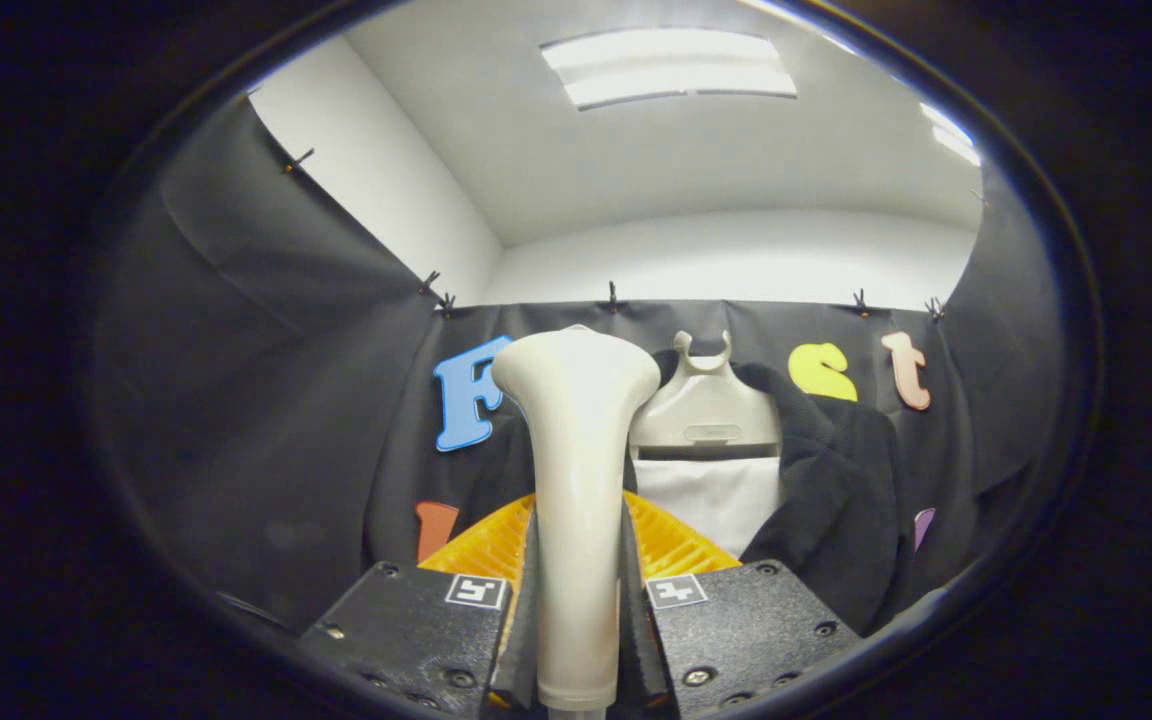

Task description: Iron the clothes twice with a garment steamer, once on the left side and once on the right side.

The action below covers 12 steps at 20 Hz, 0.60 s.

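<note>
The gripper [576, 610] was clamped on the steamer [576, 480], both fingers pressing its handle, head pointing to 12 o'clock. Beyond it, at 1 o'clock, a dark jacket [836, 480] hung on a hanger [704, 405].

Beyond the claw [578, 585], the only carrier in sight is a cream plastic clothes hanger [704, 412] with broad shoulders and an open hook at its top, set against the booth's black cloth wall. Directly on it hangs a black, soft-looking jacket [836, 500], open at the front; its shoulders drape over the hanger to either side, one side ahead of the claw's right finger, the other partly hidden behind the cream plastic garment steamer [576, 440]. A white fabric panel [716, 500] hangs just under the hanger's bar, between the jacket's open edges. The claw's two fingers press on the steamer's upright body from both sides.
</note>
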Tool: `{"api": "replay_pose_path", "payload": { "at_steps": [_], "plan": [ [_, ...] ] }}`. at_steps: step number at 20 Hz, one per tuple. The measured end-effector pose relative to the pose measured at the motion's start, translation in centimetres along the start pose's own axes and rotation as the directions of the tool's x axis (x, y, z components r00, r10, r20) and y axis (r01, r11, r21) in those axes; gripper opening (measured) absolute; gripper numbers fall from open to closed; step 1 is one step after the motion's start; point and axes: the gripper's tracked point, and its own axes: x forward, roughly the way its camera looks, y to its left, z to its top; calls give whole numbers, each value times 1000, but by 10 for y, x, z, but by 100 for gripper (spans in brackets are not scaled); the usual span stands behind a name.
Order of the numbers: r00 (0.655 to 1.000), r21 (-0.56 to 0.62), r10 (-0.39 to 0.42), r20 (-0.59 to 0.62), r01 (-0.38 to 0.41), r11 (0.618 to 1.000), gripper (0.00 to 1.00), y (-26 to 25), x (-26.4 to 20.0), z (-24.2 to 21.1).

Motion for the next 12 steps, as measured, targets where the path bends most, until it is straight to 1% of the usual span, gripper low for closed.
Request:
{"api": "replay_pose_path", "payload": {
  "at_steps": [2, 6, 12],
  "plan": [
    [999, -10, -37, -18, 37, 999, 37, -1, 4, -11],
    [995, -36, -75, -63, 72, 997, 38, -4, -3, -41],
    [987, -33, -99, -129, 95, 995, 38, -7, -30, -74]
  ]
}}
